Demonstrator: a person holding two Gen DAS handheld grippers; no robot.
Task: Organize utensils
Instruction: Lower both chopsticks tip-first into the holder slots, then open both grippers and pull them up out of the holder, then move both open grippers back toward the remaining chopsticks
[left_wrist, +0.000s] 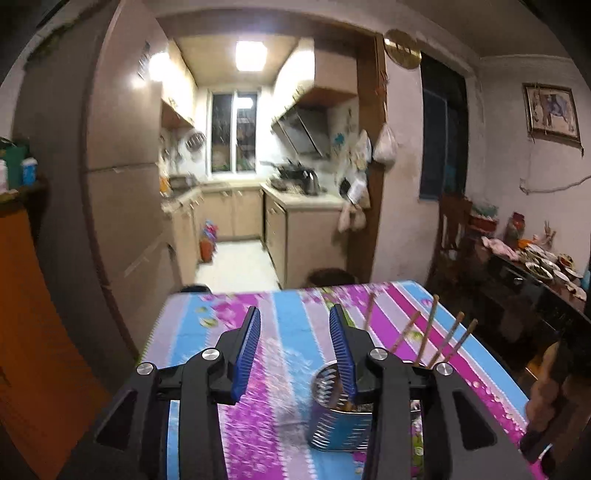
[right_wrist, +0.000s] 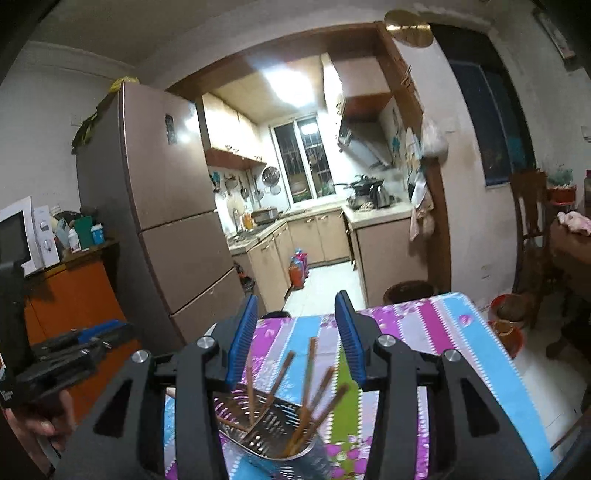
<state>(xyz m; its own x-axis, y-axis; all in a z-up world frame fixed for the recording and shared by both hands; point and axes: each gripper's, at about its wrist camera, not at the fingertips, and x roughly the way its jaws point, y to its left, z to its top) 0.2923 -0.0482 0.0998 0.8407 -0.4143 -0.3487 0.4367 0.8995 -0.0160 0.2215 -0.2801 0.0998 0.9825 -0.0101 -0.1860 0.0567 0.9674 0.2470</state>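
no text or label is readable anywhere.

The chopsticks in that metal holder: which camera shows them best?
The right wrist view: it looks down into the holder at the chopsticks. The left wrist view shows only their tips past its claw.

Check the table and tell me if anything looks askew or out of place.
Nothing is spilled or damaged. The chopsticks lean at different angles, fanned out in the metal holder rather than standing straight. The holder stands upright on the striped tablecloth.
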